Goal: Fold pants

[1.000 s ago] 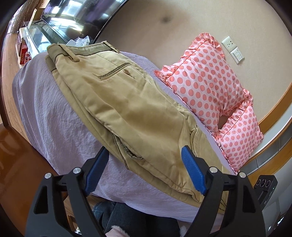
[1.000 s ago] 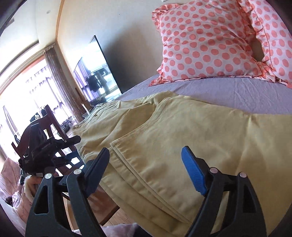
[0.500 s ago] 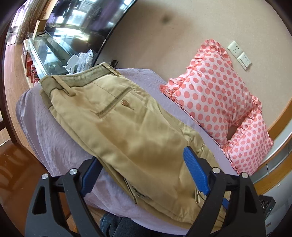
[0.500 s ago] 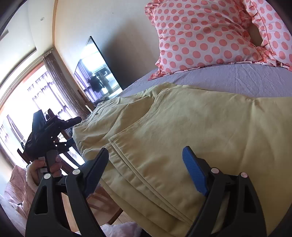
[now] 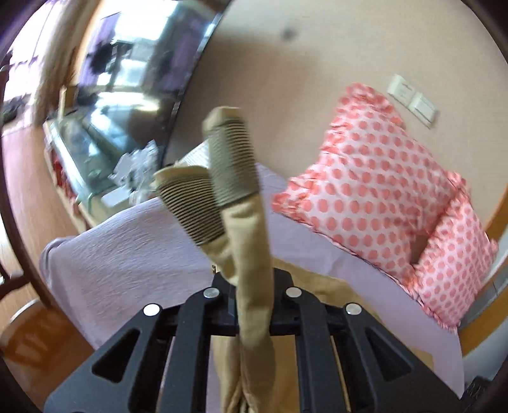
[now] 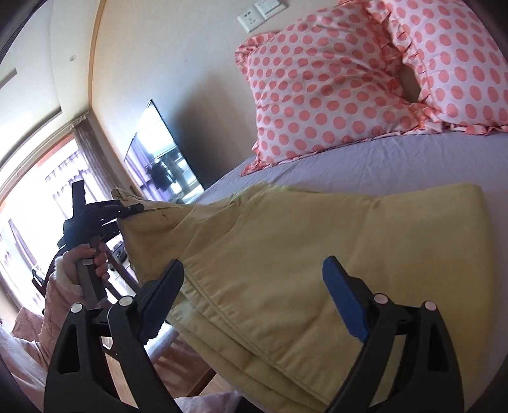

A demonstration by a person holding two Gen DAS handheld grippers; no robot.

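Holding the waistband, my left gripper (image 5: pixel 250 305) is clenched on the pants (image 6: pixel 285 254), lifted at that end, the rest on the bed (image 6: pixel 397 165). My right gripper (image 6: pixel 254 298) is released above the fold; I should carry the waist over evenly.

We place this as a home bedroom: a bed (image 6: pixel 397 168) under a wrinkled lilac sheet, with two frilled pink polka-dot pillows (image 6: pixel 320 95) propped against a plain beige wall (image 5: pixel 301 63). On that wall we note white socket and switch plates (image 6: pixel 262 11) above the pillows and a large flat-screen television (image 6: pixel 162 155) mounted farther along, with a glass-topped low cabinet (image 5: pixel 82 152) below it. We also record a wooden floor (image 5: pixel 25 190) and a curtained window (image 6: pixel 41 197) letting in bright daylight.
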